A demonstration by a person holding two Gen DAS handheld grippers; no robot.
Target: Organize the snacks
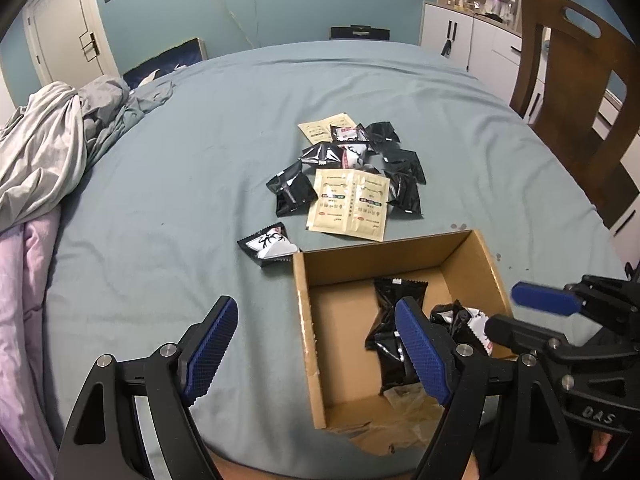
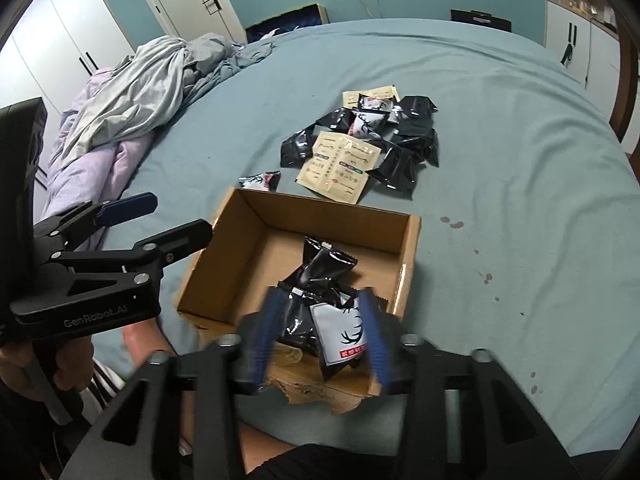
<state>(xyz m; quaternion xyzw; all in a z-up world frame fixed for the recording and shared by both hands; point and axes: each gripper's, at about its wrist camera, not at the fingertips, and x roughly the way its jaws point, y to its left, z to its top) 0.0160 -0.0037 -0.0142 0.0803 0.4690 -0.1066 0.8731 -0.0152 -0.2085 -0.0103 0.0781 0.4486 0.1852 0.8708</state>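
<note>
An open cardboard box (image 1: 306, 320) (image 2: 224, 256) lies on the blue-green bed sheet, with several black snack packets (image 1: 396, 304) (image 2: 320, 264) in it. My right gripper (image 2: 322, 332) hangs over the box's near right corner. Its blurred blue pads stand apart on either side of a black-and-white antler packet (image 2: 340, 336) (image 1: 478, 320) that lies on the others. My left gripper (image 1: 316, 340) (image 2: 182, 216) is wide open, astride the box's left wall with nothing gripped. A loose antler packet (image 1: 270, 244) lies by the box's far left corner. Beyond it lies a pile (image 1: 360, 172) (image 2: 360, 140) of black and beige packets.
Crumpled grey and lilac bedding (image 1: 52, 152) (image 2: 132, 96) is heaped on the left of the bed. A wooden chair (image 1: 576, 92) stands at the right edge. The box's near flap (image 2: 320, 392) is torn. White cupboards (image 1: 460, 32) and a door (image 1: 64, 28) line the far wall.
</note>
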